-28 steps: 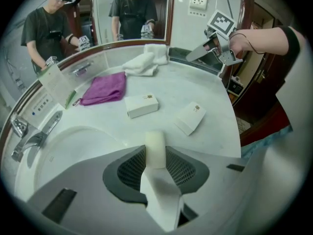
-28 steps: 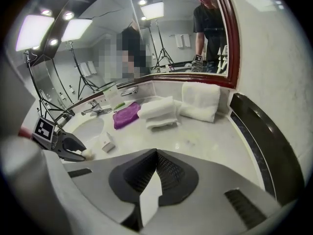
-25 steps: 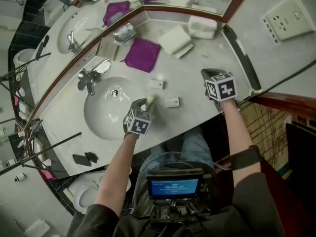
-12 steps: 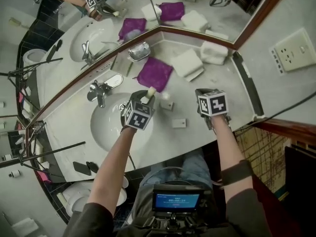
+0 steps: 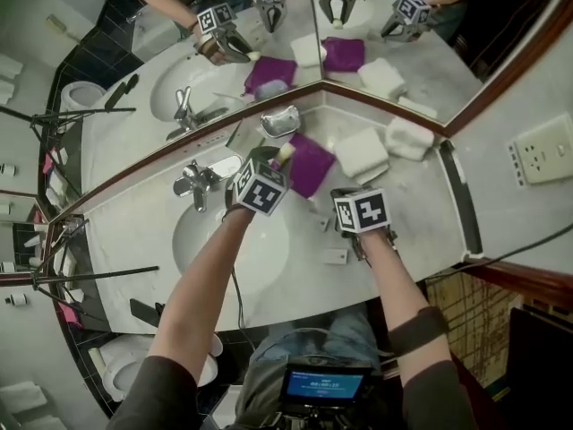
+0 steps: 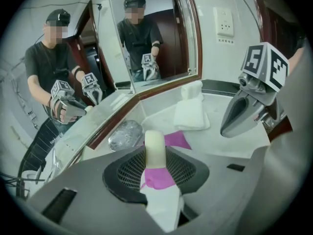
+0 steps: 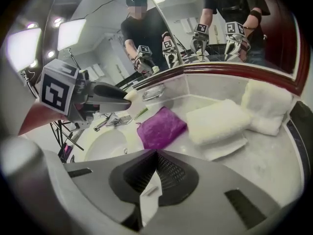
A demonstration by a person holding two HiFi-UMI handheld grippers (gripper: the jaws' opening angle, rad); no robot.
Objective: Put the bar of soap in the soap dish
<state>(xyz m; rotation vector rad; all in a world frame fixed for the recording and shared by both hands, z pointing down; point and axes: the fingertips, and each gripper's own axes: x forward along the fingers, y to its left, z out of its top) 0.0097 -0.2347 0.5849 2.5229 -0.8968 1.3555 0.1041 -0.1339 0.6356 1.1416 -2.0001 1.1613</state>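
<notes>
Gripping the bar of soap [image 6: 155,148] by its lower end, my left gripper [image 6: 157,175] has its jaws part-way closed, pads pressed on the cream bar, which stands out past the tips. In the head view the bar of soap [image 5: 285,153] hangs in the air near the soap dish [image 5: 279,121] but not in it, by the left edge of the purple cloth [image 5: 311,165]. The silvery soap dish [image 6: 124,134] lies at the back of the counter against the mirror's foot, a little left of the bar as the left gripper view has it. A second ago the left gripper [image 5: 274,158] was down at the near rim of the basin [image 5: 224,240] with the same bar in its jaws; since then it has travelled up and back across the basin toward the mirror, grip unchanged. My right gripper [image 7: 148,192] is closed, jaws together with nothing between them, as it was before. It has also moved: a second ago the right gripper [image 5: 344,202] sat out toward the right edge of the counter, and now it is near the middle, just beside the purple cloth and below the folded white towels [image 5: 363,155]. A small white packet [image 5: 336,256] rests on the counter close to my right wrist, and the tap [image 5: 199,183] stands left of the left gripper
</notes>
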